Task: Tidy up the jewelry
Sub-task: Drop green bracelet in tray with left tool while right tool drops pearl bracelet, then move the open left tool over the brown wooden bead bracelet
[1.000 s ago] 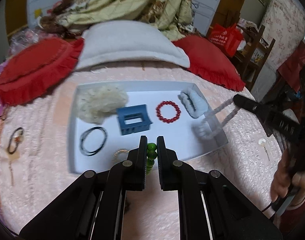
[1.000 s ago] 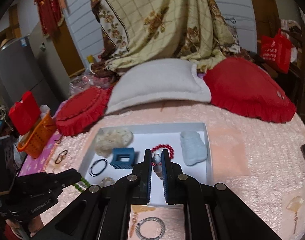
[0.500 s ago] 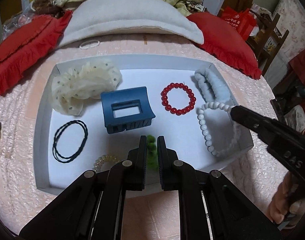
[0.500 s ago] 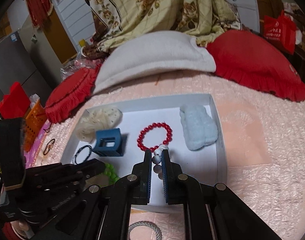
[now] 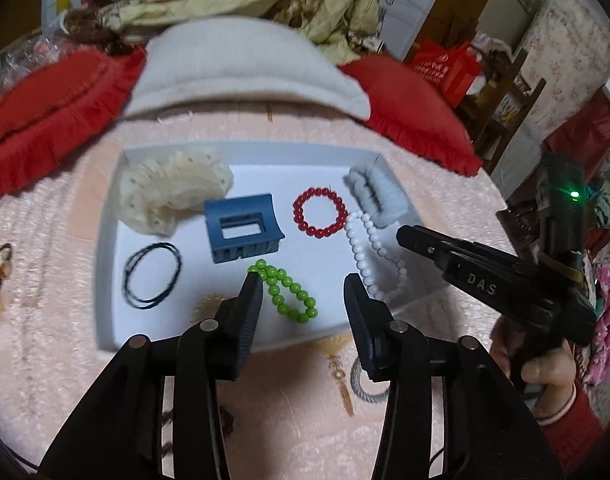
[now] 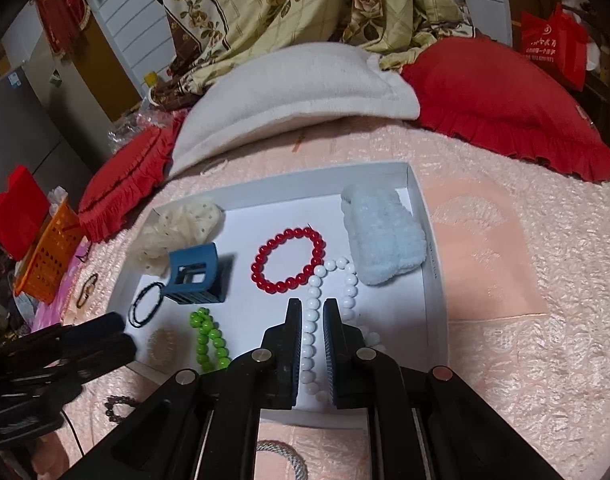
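White bead bracelet (image 6: 314,320) lies in tray (image 6: 419,216), lower centre of right wrist view, strand running lengthwise between right gripper (image 6: 313,316) jaws, which we see just parting, pads not pressing. Left gripper (image 5: 301,288), just opened, straddles green bracelet (image 5: 287,290).

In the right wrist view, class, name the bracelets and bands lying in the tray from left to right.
Black hair tie → green bracelet → red bracelet → white bracelet → blue scrunchie.
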Demonstrator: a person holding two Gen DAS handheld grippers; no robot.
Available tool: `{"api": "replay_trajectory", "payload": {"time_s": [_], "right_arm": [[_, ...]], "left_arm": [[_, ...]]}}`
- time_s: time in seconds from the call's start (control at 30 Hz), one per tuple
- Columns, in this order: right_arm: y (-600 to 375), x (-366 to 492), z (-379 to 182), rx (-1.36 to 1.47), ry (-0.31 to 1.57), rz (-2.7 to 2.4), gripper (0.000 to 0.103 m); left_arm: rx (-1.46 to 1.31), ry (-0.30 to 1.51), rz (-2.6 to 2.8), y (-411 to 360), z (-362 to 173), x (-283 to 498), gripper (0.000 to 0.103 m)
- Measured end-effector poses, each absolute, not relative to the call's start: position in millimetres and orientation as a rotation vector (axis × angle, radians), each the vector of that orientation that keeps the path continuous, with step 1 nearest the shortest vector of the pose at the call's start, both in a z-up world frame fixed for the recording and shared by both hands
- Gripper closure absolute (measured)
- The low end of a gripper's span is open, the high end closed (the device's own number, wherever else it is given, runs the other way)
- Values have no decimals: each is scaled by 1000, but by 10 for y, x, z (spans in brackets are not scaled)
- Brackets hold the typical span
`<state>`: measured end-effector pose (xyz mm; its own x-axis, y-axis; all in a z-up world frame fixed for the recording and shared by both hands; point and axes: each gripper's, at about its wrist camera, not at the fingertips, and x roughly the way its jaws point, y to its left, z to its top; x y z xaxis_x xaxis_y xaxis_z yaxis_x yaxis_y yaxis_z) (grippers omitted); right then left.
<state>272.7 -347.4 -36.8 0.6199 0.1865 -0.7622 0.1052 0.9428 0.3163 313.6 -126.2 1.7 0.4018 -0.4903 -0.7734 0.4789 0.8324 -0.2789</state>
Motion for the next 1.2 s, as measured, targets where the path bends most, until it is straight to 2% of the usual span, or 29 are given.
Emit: {"api": "replay_trajectory", "payload": {"time_s": [0.03,0.07,0.23,0.47,0.73,1.2], "right_arm": [[-3474,2698,-331,350,897,47,77],[-3476,2666,-293,351,887,45,75],[-3484,2363,-101,365,839,46,75],[-3364,1706,-166,342,842,40,75],[-3214,1242,-470,385,875,20,74],[-2862,1083,-659,341,909,-23,74]], "left_arm": [[-14,966,-606,-1200,70,3086,61],[-15,949,-593,-1122,118,3028,61],[-25,887,-480,-679,183,2800,61],[-102,951,-338,-134,-183,2603,61],[-51,960,-227,37,-602,2463,61],[63,923,-216,7,-760,2430,61]]}}
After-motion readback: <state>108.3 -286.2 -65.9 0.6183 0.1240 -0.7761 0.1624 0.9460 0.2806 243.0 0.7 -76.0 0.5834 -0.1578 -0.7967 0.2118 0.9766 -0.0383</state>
